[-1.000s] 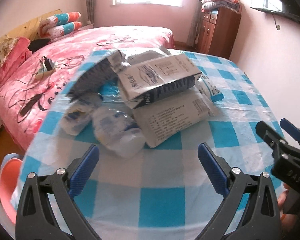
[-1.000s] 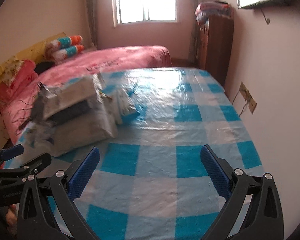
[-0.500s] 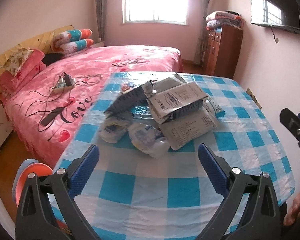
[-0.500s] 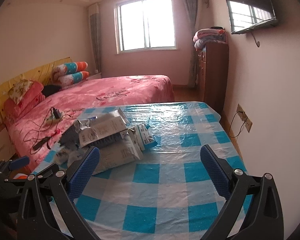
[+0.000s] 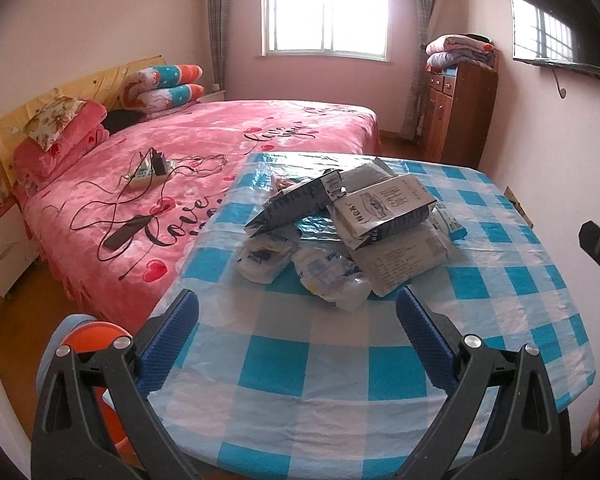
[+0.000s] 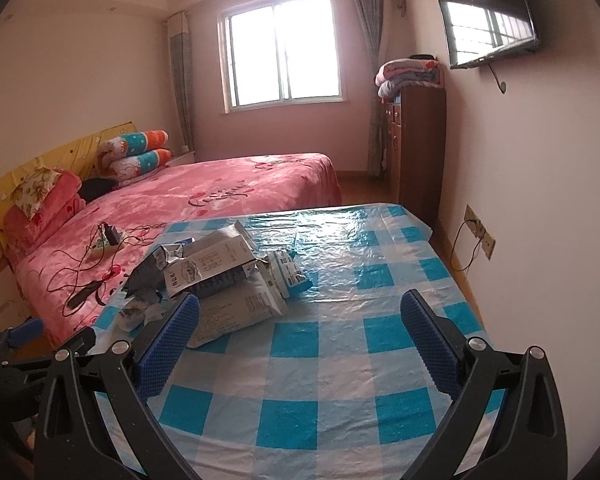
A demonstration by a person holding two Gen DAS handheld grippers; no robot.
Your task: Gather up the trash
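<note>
A heap of trash lies on the blue-and-white checked table: grey and white empty packets, a dark torn bag and crumpled white wrappers. The heap also shows in the right wrist view. My left gripper is open and empty, held back above the table's near edge, short of the heap. My right gripper is open and empty above the table, to the right of the heap.
A pink bed with a power strip and cables stands left of the table. An orange and blue bin sits on the floor at the table's near left. A wooden cabinet and a wall TV are at the right.
Both grippers have pulled back and risen away from the heap, so the trash looks smaller and more of the room shows. Both stay open.
</note>
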